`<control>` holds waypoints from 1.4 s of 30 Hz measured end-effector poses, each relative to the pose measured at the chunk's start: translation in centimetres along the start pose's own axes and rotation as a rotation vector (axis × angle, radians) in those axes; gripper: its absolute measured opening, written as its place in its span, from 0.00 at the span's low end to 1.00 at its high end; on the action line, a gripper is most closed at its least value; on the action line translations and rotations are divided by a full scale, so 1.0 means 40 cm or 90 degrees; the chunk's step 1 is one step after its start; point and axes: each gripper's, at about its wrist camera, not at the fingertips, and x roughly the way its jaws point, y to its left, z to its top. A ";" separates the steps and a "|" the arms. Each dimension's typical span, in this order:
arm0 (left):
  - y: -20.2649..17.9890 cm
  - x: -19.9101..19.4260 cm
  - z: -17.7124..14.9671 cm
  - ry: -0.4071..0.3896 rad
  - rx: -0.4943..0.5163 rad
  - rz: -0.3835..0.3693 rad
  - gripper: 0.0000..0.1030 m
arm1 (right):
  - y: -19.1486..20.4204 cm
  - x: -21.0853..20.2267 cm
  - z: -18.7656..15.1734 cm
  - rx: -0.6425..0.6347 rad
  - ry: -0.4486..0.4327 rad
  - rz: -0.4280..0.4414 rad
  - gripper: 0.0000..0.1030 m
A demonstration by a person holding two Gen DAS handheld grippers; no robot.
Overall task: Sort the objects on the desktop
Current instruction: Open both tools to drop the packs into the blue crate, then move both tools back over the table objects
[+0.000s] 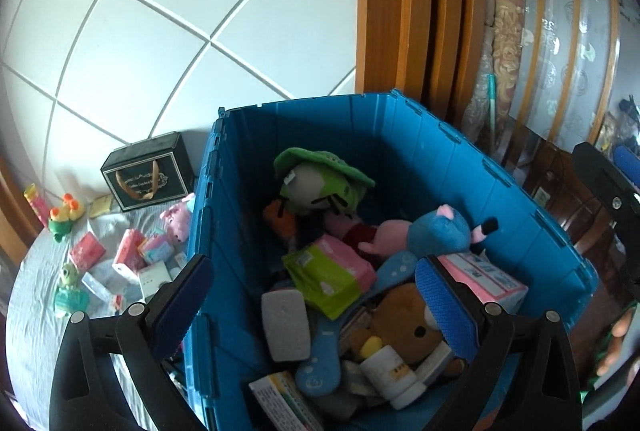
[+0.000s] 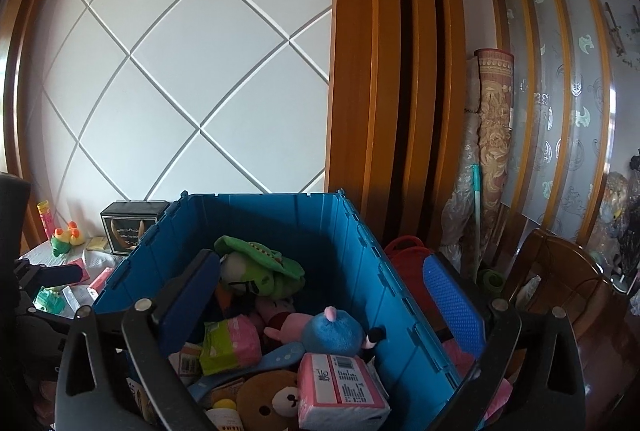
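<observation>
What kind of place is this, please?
Probably a room in a home: a blue crate full of soft toys, a padded white wall panel, wooden door frames and a rolled mat.

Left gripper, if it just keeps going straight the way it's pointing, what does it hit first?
Probably the green and pink packet on the pile in the blue crate. The left gripper is open and empty, aimed down into the crate; depth is unclear.

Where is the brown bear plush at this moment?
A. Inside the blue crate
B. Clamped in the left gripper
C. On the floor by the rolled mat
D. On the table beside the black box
A: the bear lies among the other toys inside the blue crate, and the wide-open left gripper holds nothing.
</observation>
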 end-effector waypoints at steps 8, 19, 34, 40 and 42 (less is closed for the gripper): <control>-0.002 -0.039 -0.043 -0.002 0.001 -0.004 0.99 | 0.007 -0.034 -0.035 -0.001 0.013 0.013 1.00; 0.015 -0.089 -0.093 -0.017 -0.013 -0.003 0.99 | 0.013 -0.058 -0.077 0.000 0.039 0.029 1.00; 0.145 -0.162 -0.195 -0.039 -0.088 0.030 0.99 | 0.060 -0.057 -0.153 0.028 0.077 0.094 1.00; 0.286 -0.195 -0.277 -0.031 -0.135 0.119 0.99 | 0.125 -0.052 -0.177 0.069 0.070 0.171 1.00; 0.355 -0.204 -0.317 -0.019 -0.157 0.159 0.99 | 0.162 -0.049 -0.187 0.077 0.066 0.202 1.00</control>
